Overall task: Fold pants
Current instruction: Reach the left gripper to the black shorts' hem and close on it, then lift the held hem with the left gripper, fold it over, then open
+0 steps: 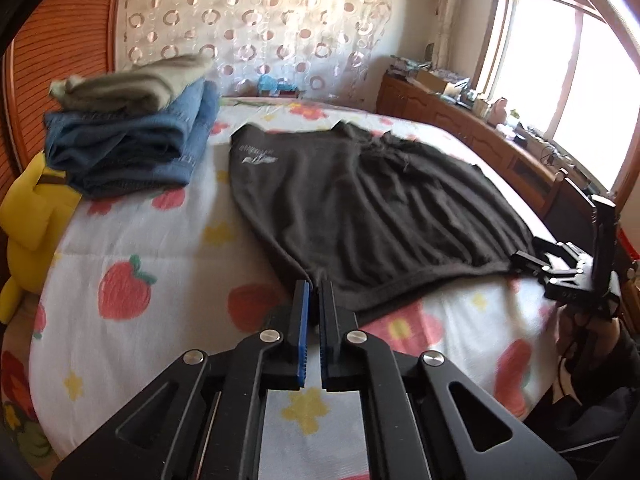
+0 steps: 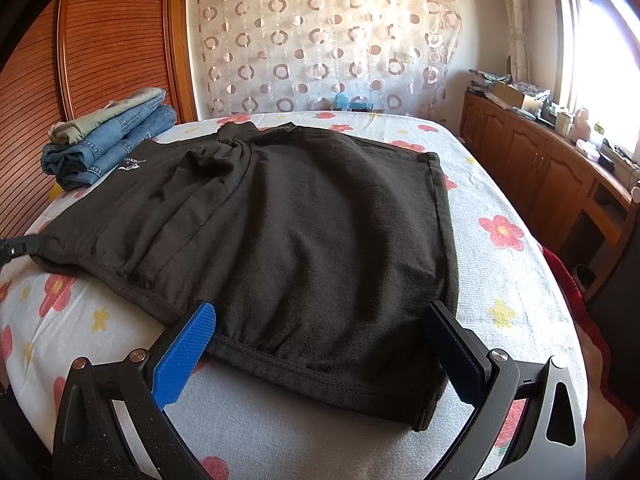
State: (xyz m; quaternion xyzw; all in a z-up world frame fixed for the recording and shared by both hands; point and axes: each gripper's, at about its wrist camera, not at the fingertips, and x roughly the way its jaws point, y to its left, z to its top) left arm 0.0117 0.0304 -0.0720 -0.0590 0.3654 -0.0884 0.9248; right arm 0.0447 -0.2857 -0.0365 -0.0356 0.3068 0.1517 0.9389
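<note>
Dark brown pants (image 1: 360,208) lie folded and flat on the bed, also seen in the right wrist view (image 2: 304,240), with a white logo near their far left corner. My left gripper (image 1: 314,288) is shut on the near left corner of the pants. My right gripper (image 2: 320,320) is open, its blue pads on either side of the pants' near hem; the cloth lies between the jaws, ungripped. The right gripper also shows in the left wrist view (image 1: 532,260) at the pants' right corner. The left gripper's tip (image 2: 24,246) shows in the right wrist view.
A stack of folded jeans and a beige garment (image 1: 132,128) sits at the bed's far left, also in the right wrist view (image 2: 108,136). A yellow plush toy (image 1: 32,216) lies at the left edge. A wooden cabinet (image 2: 552,176) with clutter runs along the right under the window.
</note>
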